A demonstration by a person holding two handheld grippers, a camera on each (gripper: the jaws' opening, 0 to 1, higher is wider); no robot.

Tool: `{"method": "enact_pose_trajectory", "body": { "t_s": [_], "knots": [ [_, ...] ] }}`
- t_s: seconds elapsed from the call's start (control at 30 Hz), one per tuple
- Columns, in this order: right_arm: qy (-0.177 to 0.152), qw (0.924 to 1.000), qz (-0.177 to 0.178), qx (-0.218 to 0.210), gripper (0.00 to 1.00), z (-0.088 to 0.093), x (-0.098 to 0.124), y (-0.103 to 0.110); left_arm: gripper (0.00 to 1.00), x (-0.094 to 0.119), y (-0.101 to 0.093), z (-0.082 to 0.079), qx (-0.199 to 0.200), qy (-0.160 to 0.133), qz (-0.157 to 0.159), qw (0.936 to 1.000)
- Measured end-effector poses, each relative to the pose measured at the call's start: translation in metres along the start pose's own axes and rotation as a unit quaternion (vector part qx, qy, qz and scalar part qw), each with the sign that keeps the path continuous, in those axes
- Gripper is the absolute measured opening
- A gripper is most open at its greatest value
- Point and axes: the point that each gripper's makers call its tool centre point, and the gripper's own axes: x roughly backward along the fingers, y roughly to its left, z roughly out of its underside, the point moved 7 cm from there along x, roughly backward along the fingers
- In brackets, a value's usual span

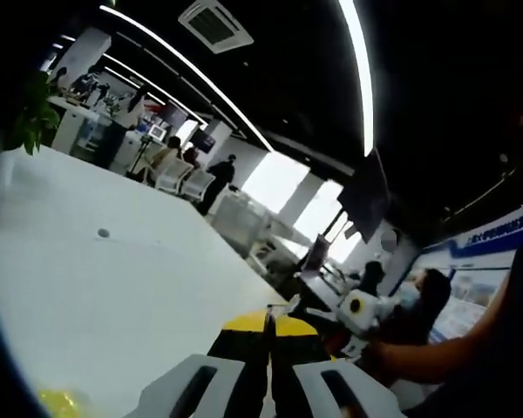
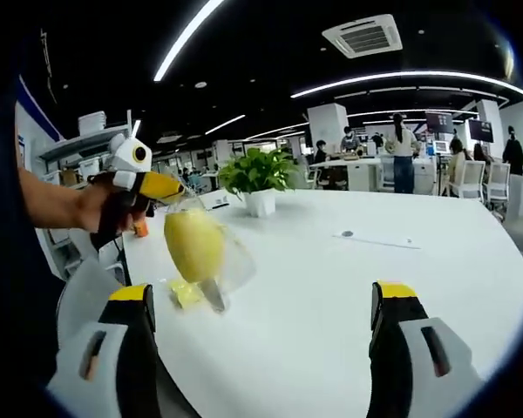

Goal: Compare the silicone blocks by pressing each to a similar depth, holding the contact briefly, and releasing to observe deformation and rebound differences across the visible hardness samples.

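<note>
In the right gripper view a yellow silicone block hangs inside a clear plastic bag just above the white table. My left gripper, held by a hand at the left, is shut on the top of that bag. A smaller yellow piece lies on the table under it. My right gripper is wide open with nothing between its yellow-tipped jaws, to the right of the bag. In the left gripper view my left gripper has its jaws pressed together, and a yellow piece lies at the lower left.
A potted plant stands on the table behind the bag. A small dark dot marks the tabletop. The right gripper and the hand holding it show past the table edge. People and office desks fill the background.
</note>
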Motion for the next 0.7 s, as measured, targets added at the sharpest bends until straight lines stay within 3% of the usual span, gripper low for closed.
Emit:
{"method": "enact_pose_trajectory", "body": {
  "t_s": [0.13,0.23,0.57,0.63,0.7],
  "knots": [
    [0.005,0.9999,0.009,0.000,0.96,0.004,-0.001,0.003,0.00,-0.002,0.006,0.011,0.013,-0.001,-0.006,0.9999],
    [-0.017,0.9998,0.010,-0.001,0.96,0.001,0.001,0.004,0.00,-0.002,0.011,0.017,0.023,0.001,-0.012,0.9997],
    [0.031,0.9987,0.024,0.031,0.96,0.029,0.011,0.002,0.00,0.001,0.027,0.033,0.052,0.004,-0.024,0.9983],
    [0.015,0.9994,0.025,0.021,0.96,0.033,0.016,0.000,0.00,0.002,0.030,0.035,0.066,0.000,-0.027,0.9975],
    [0.019,0.9987,0.039,0.027,0.96,0.037,0.022,-0.003,0.00,0.003,0.032,0.036,0.069,0.000,-0.028,0.9972]
  ]
}}
